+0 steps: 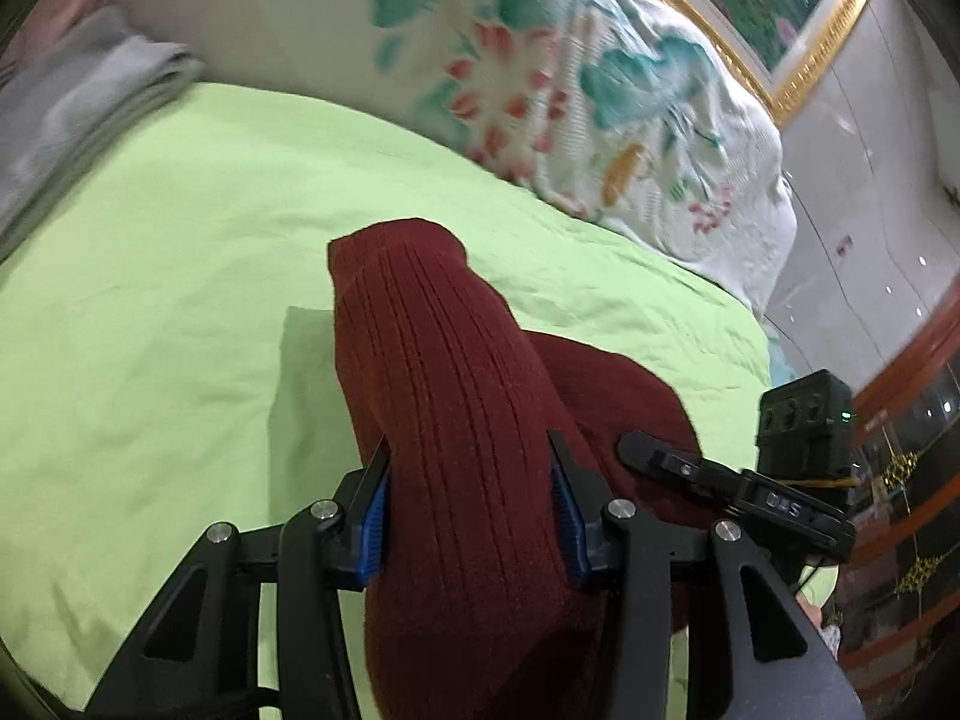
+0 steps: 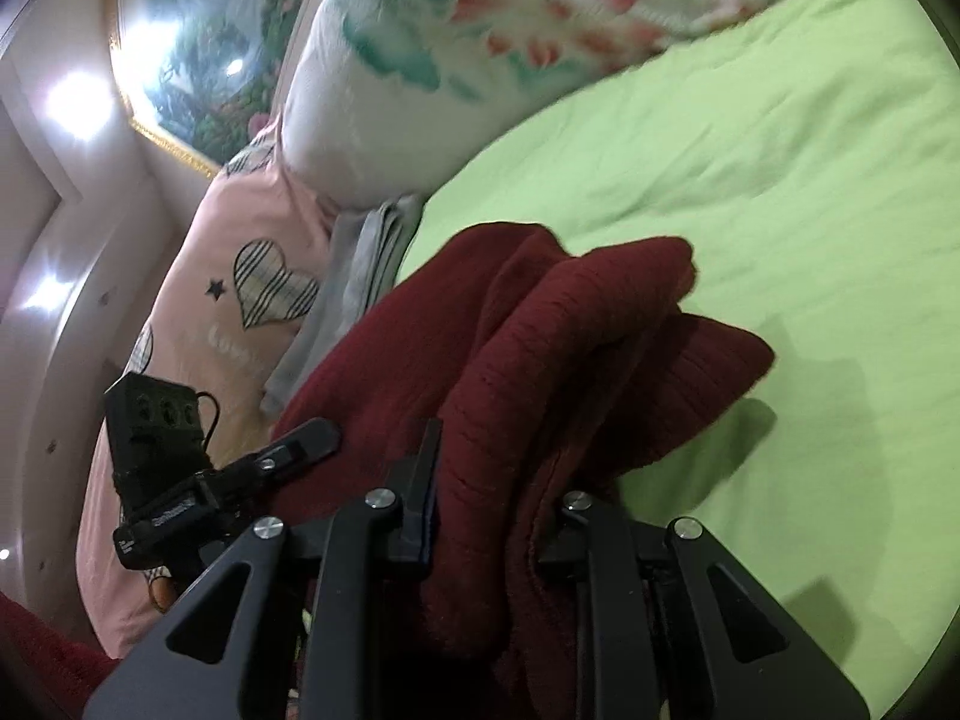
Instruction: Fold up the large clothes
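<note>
A dark red ribbed knit garment (image 1: 444, 372) hangs bunched over the light green bed sheet (image 1: 168, 300). My left gripper (image 1: 471, 468) is shut on a thick fold of it, blue pads pressing both sides. In the right wrist view my right gripper (image 2: 498, 456) is shut on another bunch of the same red garment (image 2: 570, 348), whose folds drape forward over the green sheet (image 2: 780, 180). The right fingertip there is hidden by cloth. Each gripper shows at the edge of the other's view, the right one (image 1: 678, 462) and the left one (image 2: 288, 450).
A floral white quilt (image 1: 570, 90) lies piled at the head of the bed. A folded grey cloth (image 1: 78, 108) sits at the left. A pink pillow with striped hearts (image 2: 240, 300) lies by the quilt. A gold-framed painting (image 1: 798, 12) hangs on the wall.
</note>
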`<action>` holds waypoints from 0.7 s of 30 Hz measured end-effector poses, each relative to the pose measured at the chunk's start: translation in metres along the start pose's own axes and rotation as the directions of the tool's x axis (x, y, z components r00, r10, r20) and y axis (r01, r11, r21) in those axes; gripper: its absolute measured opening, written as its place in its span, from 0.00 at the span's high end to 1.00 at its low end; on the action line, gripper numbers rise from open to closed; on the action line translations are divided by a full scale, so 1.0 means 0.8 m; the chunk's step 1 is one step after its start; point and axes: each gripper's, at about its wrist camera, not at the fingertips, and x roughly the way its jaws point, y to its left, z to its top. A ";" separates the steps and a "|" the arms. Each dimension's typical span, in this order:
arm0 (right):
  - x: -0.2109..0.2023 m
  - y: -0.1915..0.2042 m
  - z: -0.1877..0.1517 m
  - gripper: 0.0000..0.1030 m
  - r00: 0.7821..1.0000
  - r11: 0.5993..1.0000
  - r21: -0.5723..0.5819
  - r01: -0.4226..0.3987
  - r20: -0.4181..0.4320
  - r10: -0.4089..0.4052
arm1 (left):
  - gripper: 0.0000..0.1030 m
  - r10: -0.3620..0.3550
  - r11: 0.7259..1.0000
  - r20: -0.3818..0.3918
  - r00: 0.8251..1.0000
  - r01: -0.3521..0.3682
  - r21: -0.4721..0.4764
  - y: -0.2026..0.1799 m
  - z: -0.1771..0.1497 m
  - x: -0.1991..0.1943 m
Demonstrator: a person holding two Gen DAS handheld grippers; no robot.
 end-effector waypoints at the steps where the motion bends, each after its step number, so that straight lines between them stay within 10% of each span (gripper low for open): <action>1: 0.006 -0.003 -0.009 0.79 1.000 1.000 0.016 -0.001 -0.014 0.001 | 0.56 0.008 1.000 -0.004 1.000 -0.008 -0.001 0.010 -0.005 -0.008; 9: 0.016 -0.049 -0.044 0.67 0.994 0.981 0.167 0.096 -0.075 -0.084 | 0.56 0.052 0.999 -0.039 0.998 -0.052 -0.004 0.050 -0.051 0.002; 16: -0.031 -0.015 -0.039 0.58 0.974 0.969 0.096 0.227 -0.008 -0.227 | 0.54 0.037 0.998 -0.032 0.999 -0.036 0.047 0.032 -0.055 -0.024; 21: -0.055 0.016 -0.044 0.58 0.984 0.983 0.048 0.177 0.007 -0.178 | 0.50 0.019 0.996 -0.025 1.000 -0.016 0.086 0.024 -0.072 -0.057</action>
